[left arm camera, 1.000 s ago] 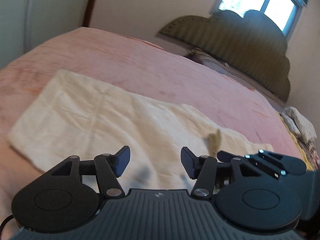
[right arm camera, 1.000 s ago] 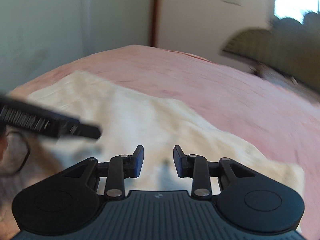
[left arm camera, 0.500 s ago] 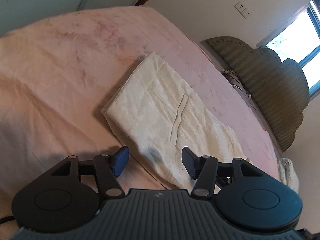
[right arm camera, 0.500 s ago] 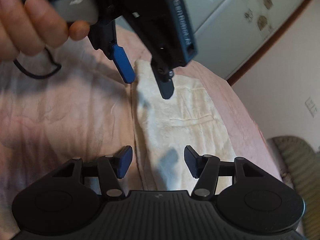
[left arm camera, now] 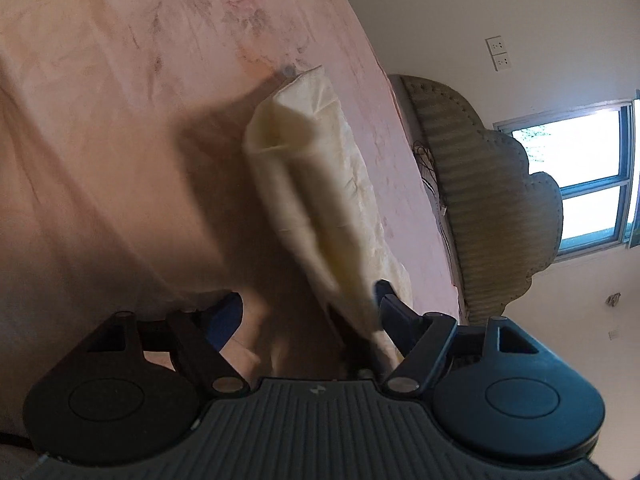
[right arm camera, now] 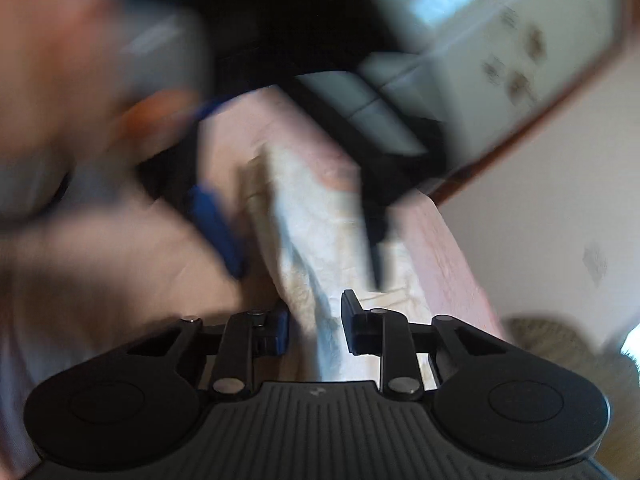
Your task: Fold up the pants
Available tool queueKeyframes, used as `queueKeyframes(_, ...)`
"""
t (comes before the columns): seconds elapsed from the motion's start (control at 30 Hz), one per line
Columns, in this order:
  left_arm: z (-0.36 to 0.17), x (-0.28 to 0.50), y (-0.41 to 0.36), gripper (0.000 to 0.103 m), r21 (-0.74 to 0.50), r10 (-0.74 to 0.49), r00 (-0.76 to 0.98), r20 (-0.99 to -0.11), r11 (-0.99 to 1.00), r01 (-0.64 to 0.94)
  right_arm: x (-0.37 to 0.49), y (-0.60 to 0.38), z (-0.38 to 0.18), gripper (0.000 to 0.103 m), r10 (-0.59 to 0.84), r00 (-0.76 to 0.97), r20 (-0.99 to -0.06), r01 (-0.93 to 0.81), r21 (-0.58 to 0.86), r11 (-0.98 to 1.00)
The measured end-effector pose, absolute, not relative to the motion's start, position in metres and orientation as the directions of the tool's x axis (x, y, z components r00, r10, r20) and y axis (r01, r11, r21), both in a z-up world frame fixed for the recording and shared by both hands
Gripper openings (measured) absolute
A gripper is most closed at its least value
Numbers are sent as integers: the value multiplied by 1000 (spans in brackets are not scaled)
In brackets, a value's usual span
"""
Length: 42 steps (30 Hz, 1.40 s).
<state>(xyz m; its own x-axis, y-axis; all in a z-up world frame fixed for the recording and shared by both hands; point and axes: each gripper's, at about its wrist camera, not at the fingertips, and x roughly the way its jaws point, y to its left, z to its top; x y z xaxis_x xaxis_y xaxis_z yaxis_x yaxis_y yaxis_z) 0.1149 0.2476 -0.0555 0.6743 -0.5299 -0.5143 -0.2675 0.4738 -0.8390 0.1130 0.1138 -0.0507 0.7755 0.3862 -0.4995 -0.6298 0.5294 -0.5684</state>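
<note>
Nearest, left gripper (left arm camera: 308,312): jaws wide and opening. The lifted edge of the cream pants (left arm camera: 316,184) runs down between them, lying against the right finger (left arm camera: 394,312); the left, blue-padded finger stands clear of the cloth. No pinch visible.

Right gripper (right arm camera: 314,322): jaws narrow and closing, a fold of the pants (right arm camera: 320,264) between them. Cloth fills most of the gap; heavy blur, cannot tell whether the pads press on it.

Further out in the right wrist view, the left gripper (right arm camera: 304,236) hangs over the same strip of cloth, blue pad on one side, dark finger on the other. A blurred hand (right arm camera: 52,80) holds it at upper left.

Pants lie as a long narrow strip on the pink bedspread (left arm camera: 120,100), near edge raised, far end flat on the bed.

Beyond: padded olive headboard (left arm camera: 480,184), pale wall with sockets (left arm camera: 499,54), bright window (left arm camera: 584,176). In the right view, a pale wardrobe (right arm camera: 500,52) behind.
</note>
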Motion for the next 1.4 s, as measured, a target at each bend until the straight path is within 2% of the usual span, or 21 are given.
queueKeyframes(0.1, -49, 131, 249, 80, -852, -528, 693, -492, 455, -259, 131, 95, -28, 25, 419, 733, -535, -665, -436, 606)
queueKeyframes(0.2, -37, 153, 245, 80, -809, -474, 704, -528, 533, -248, 135, 82, -19, 26, 496, 569, -655, -791, -271, 549)
queueKeyframes(0.27, -39, 164, 244, 80, -798, -473, 690, -548, 543, -261, 139, 66, -7, 26, 577, 488, -655, -825, -129, 551)
queueKeyframes(0.33, -44, 171, 244, 79, -795, -466, 682, -564, 531, -294, 152, 52, 6, 26, 616, 482, -623, -802, -31, 596)
queueKeyframes(0.5, -50, 171, 249, 71, -807, -450, 702, -553, 501, -315, 197, 40, -8, 26, 564, 492, -664, -723, 50, 689)
queueKeyframes(0.53, -50, 173, 249, 64, -797, -438, 701, -563, 512, -320, 208, 43, -16, 26, 529, 495, -689, -700, 45, 713)
queueKeyframes(0.57, -50, 174, 248, 48, -779, -419, 698, -581, 536, -327, 211, 47, -28, 26, 495, 492, -716, -690, 25, 723)
queueKeyframes(0.6, -48, 176, 246, 37, -752, -396, 687, -609, 564, -342, 214, 51, -38, 26, 471, 481, -739, -695, 5, 719)
queueKeyframes(0.63, -45, 177, 244, 21, -725, -372, 680, -632, 592, -351, 213, 52, -41, 26, 474, 491, -730, -700, -7, 714)
queueKeyframes(0.7, -39, 175, 241, 14, -696, -339, 690, -640, 636, -333, 209, 53, -36, 27, 476, 501, -722, -701, -17, 713)
queueKeyframes(0.83, -5, 158, 210, 12, -567, -225, 752, -619, 791, -229, 203, 47, -21, 28, 555, 508, -659, -703, 55, 709)
queueKeyframes(0.9, 18, 148, 184, 12, -485, -182, 786, -591, 859, -165, 208, 46, -23, 33, 567, 511, -646, -708, 59, 704)
queueKeyframes(1.0, 42, 135, 144, 13, -349, -138, 817, -560, 934, -82, 218, 46, -17, 33, 576, 535, -618, -701, 56, 711)
queueKeyframes(1.2, 72, 113, 83, 14, -273, -188, 857, -480, 960, 57, 192, 4, 20, 33, 624, 618, -478, -706, 10, 708)
queueKeyframes(1.4, 85, 106, 18, 18, -227, -296, 843, -448, 950, 213, 161, -71, 36, 33, 613, 697, -374, -630, 90, 771)
